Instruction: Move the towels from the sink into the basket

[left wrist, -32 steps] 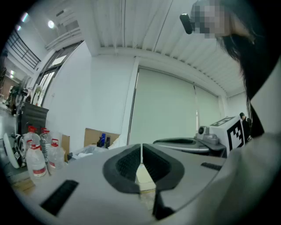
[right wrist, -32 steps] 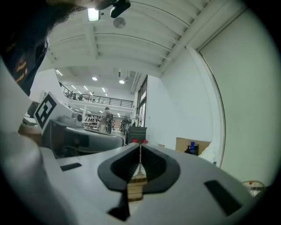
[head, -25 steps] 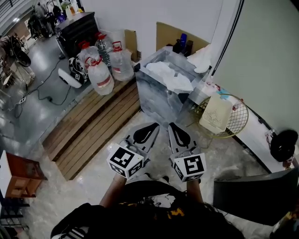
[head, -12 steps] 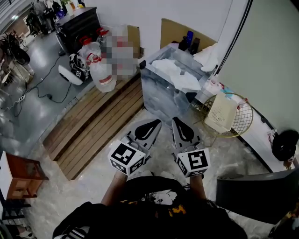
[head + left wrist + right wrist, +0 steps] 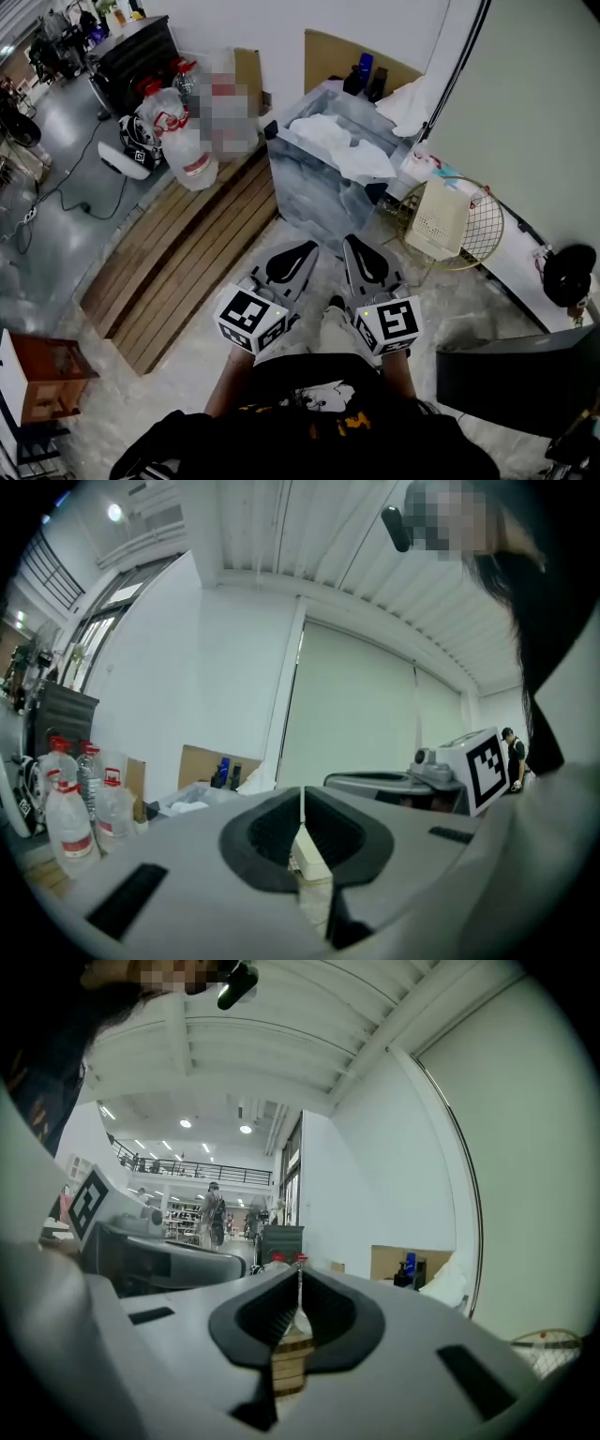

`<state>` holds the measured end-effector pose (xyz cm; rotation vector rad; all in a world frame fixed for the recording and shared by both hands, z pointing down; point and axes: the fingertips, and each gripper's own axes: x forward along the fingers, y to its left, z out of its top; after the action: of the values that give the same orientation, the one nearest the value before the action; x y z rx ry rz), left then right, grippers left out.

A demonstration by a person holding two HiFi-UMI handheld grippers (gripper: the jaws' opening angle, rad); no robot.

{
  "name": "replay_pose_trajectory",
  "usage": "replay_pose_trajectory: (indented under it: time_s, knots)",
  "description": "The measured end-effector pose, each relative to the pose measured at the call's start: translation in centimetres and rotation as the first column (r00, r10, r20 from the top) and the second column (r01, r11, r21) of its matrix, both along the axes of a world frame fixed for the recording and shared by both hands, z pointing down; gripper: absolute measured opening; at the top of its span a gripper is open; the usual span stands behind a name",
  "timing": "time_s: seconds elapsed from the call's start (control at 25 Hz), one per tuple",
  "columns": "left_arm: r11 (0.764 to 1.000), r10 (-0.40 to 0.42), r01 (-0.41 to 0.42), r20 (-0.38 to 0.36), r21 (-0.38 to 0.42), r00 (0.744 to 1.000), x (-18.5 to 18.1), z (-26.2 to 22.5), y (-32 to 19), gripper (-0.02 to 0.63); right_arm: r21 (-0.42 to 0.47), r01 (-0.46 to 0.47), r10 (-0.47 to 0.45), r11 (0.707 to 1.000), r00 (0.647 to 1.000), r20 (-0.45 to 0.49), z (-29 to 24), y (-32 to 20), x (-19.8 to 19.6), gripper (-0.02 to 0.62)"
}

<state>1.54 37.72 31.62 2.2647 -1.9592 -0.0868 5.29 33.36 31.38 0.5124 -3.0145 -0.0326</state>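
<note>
Head view: the left gripper (image 5: 307,247) and right gripper (image 5: 350,241) are held side by side, pointing toward the grey sink (image 5: 302,192), much as they were a second ago. Each gripper view shows its jaws pressed together with nothing clamped between them, left gripper (image 5: 302,797) and right gripper (image 5: 300,1286) alike. The white towels (image 5: 339,146) lie heaped in the sink, unmoved since the earlier picture. The gold wire basket (image 5: 486,228) stands on the floor just right of the sink, with a cream perforated box (image 5: 438,218) leaning in it as before. What has changed is the framing: the sink and the water bottles (image 5: 181,148) now sit a little further left in the picture. A pale trouser leg (image 5: 335,330) with a dark shoe (image 5: 335,304) has come up between the two marker cubes, where earlier only a shoe showed lower down. The wooden boards (image 5: 178,267) remain left of the grippers.
</note>
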Motion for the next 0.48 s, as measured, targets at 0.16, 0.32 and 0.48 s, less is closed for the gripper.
replay_pose_trajectory:
  time_s: [0.16, 0.32, 0.48]
  knots:
    - [0.999, -0.029, 0.029, -0.006, -0.015, 1.0, -1.6, 0.9, -2.3, 0.017, -0.016, 0.022, -0.022, 1.0, 1.0, -0.003, 0.8, -2.8, -1.9, 0.012]
    - [0.997, -0.079, 0.079, -0.013, -0.018, 0.997, -4.1, 1.6, -5.6, 0.017, 0.012, 0.089, -0.089, 0.996, 0.996, -0.013, 1.1, -6.0, -4.7, 0.012]
    - [0.992, -0.123, 0.123, -0.019, -0.027, 0.992, -6.6, 1.4, -10.1, 0.017, 0.01, 0.128, -0.128, 0.992, 0.991, -0.027, 1.0, -10.5, -7.2, 0.012]
